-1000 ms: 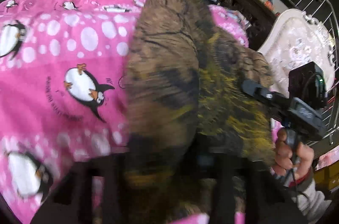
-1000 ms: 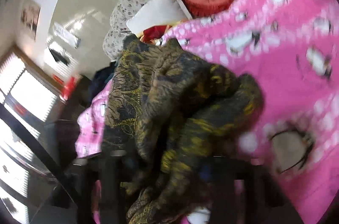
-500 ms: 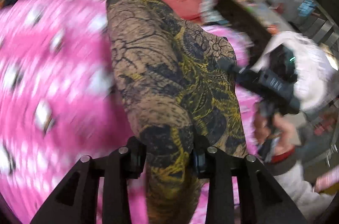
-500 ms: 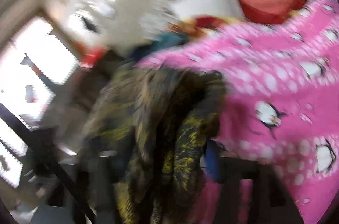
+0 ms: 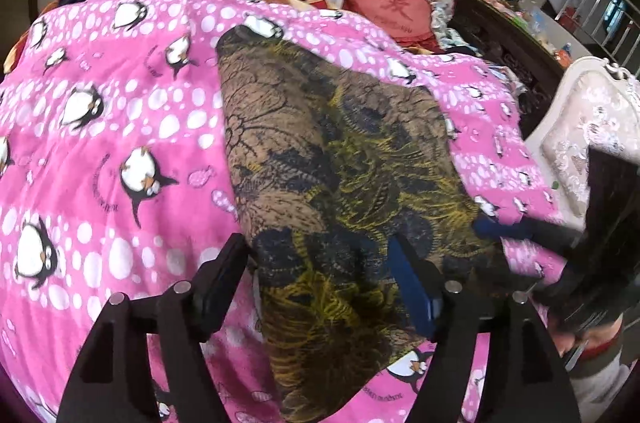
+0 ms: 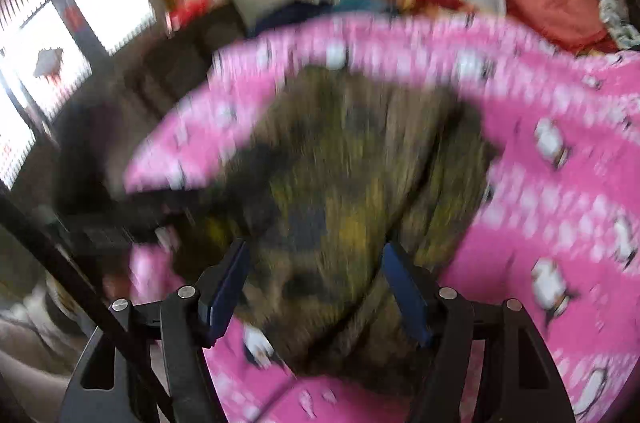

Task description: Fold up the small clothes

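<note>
Brown-and-yellow patterned garment [image 5: 332, 159] lay flat on the pink penguin blanket [image 5: 120, 127], long axis running away from the left gripper [image 5: 320, 263], near hem between both spread, released grippers, right gripper [image 6: 316, 267] blurred, neither gripping.

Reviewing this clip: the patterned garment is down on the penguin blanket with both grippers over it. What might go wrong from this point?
1. The brown-and-yellow garment lies skewed, its near end narrowed and overlapped; folding now may lock in creases.
2. Both jaws stand open, the left hand-held gripper and the right hand-held gripper straddling cloth. A closing pinch may also catch the soft pink blanket.
3. The right wrist view is motion-blurred, so the right grasp may land off the edge.
</note>
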{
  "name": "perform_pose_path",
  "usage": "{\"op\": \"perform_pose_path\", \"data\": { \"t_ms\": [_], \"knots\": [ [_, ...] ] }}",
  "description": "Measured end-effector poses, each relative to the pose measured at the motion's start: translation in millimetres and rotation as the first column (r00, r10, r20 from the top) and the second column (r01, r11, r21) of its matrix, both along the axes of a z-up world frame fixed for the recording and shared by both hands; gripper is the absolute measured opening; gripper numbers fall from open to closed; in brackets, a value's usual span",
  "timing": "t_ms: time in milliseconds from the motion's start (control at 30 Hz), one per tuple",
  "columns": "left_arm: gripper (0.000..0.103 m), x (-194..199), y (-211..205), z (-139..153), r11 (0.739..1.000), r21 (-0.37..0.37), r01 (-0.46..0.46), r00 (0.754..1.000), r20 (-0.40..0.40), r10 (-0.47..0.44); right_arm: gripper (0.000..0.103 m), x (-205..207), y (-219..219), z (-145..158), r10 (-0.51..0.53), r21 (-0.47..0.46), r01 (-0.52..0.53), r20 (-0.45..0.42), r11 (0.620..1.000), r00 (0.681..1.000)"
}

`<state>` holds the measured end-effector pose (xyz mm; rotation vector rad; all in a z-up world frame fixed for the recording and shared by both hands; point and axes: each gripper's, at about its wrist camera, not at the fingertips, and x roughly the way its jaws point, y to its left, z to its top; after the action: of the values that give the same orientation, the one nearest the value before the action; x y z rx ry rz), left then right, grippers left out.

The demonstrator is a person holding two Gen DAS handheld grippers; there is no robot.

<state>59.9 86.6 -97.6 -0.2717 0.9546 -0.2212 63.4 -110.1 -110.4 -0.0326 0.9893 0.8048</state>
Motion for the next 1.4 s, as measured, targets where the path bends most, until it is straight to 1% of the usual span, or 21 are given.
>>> {"op": "perform_pose_path", "data": {
  "t_ms": [33, 67, 100, 133, 167, 200, 233, 267, 300, 367, 400, 467, 567, 667, 733, 900, 1000, 1067, 1167, 1267, 1400],
  "knots": [
    [0.072, -2, 0, -6, 1.000, 0.002, -0.006, 1.000, -0.013, 0.006, 0.067, -3, 1, -19, -0.008, -0.100, 0.009, 0.011, 0.995, 1.000],
    [0.072, -1, 0, -10, 1.000, 0.005, -0.010, 1.000, -0.030, 0.010, 0.057, 1, 1, -26, -0.019, -0.152, 0.022, 0.023, 0.988, 1.000],
    [0.072, -3, 2, -15, 1.000, 0.015, -0.017, 0.999, -0.041, 0.018, 0.051, 1, -7, -33, -0.028, -0.166, 0.034, 0.041, 0.986, 0.999],
    [0.072, -5, 1, -18, 0.999, 0.032, -0.028, 0.999, -0.035, 0.029, 0.050, 1, -14, -31, -0.044, -0.143, 0.048, 0.034, 0.988, 0.998],
    [0.072, -5, -1, -18, 0.999, 0.040, -0.034, 0.999, -0.027, 0.035, 0.050, 2, -19, -30, -0.061, -0.148, 0.065, 0.031, 0.987, 0.998],
    [0.072, -6, -2, -16, 0.998, 0.043, -0.040, 0.999, -0.020, 0.041, 0.050, 1, -22, -25, -0.076, -0.164, 0.084, 0.057, 0.983, 0.996],
    [0.072, -6, -4, -14, 0.998, 0.040, -0.047, 0.999, -0.015, 0.047, 0.050, -2, -22, -19, -0.085, -0.188, 0.104, 0.102, 0.977, 0.991],
    [0.073, -7, -5, -11, 0.998, 0.039, -0.052, 0.999, -0.010, 0.053, 0.054, -4, -23, -15, -0.096, -0.207, 0.122, 0.129, 0.971, 0.987],
    [0.075, -8, -6, -7, 0.997, 0.043, -0.058, 0.998, 0.002, 0.058, 0.054, -6, -26, -8, -0.106, -0.198, 0.133, 0.139, 0.971, 0.985],
    [0.079, -15, -7, 1, 0.994, 0.077, -0.083, 0.996, 0.038, 0.080, 0.058, -8, -30, 8, -0.116, -0.124, 0.132, 0.126, 0.984, 0.985],
    [0.079, -18, -7, 6, 0.990, 0.103, -0.099, 0.994, 0.060, 0.093, 0.067, -10, -32, 15, -0.129, -0.090, 0.141, 0.124, 0.986, 0.984],
    [0.080, -20, -9, 13, 0.985, 0.127, -0.121, 0.990, 0.091, 0.110, 0.077, -16, -29, 28, -0.156, -0.054, 0.166, 0.147, 0.985, 0.977],
    [0.081, -23, -14, 21, 0.979, 0.149, -0.139, 0.986, 0.114, 0.122, 0.079, -24, -21, 44, -0.192, -0.039, 0.203, 0.185, 0.978, 0.964],
    [0.081, -27, -21, 28, 0.975, 0.173, -0.142, 0.983, 0.138, 0.119, 0.088, -27, -15, 53, -0.264, -0.016, 0.272, 0.196, 0.962, 0.944],
    [0.081, -30, -25, 32, 0.970, 0.187, -0.156, 0.980, 0.155, 0.127, 0.089, -32, -14, 57, -0.297, 0.002, 0.302, 0.191, 0.953, 0.936],
    [0.086, -37, -32, 41, 0.969, 0.175, -0.174, 0.973, 0.182, 0.142, 0.093, -36, -17, 62, -0.374, -0.001, 0.378, 0.155, 0.926, 0.914],
    [0.086, -40, -35, 48, 0.964, 0.192, -0.186, 0.970, 0.190, 0.149, 0.094, -41, -14, 68, -0.375, -0.009, 0.382, 0.171, 0.924, 0.911],
    [0.086, -43, -35, 53, 0.962, 0.190, -0.195, 0.967, 0.202, 0.156, 0.095, -47, -10, 74, -0.372, -0.020, 0.384, 0.202, 0.923, 0.906],
    [0.086, -46, -35, 60, 0.961, 0.183, -0.209, 0.964, 0.207, 0.170, 0.096, -51, -8, 81, -0.371, -0.014, 0.382, 0.212, 0.924, 0.904],
    [0.086, -49, -34, 67, 0.961, 0.181, -0.208, 0.962, 0.218, 0.167, 0.096, -54, -6, 90, -0.360, -0.022, 0.373, 0.214, 0.928, 0.908],
    [0.086, -55, -36, 81, 0.959, 0.195, -0.204, 0.959, 0.236, 0.156, 0.096, -62, -10, 114, -0.340, -0.034, 0.355, 0.214, 0.934, 0.916]
  ]
}}
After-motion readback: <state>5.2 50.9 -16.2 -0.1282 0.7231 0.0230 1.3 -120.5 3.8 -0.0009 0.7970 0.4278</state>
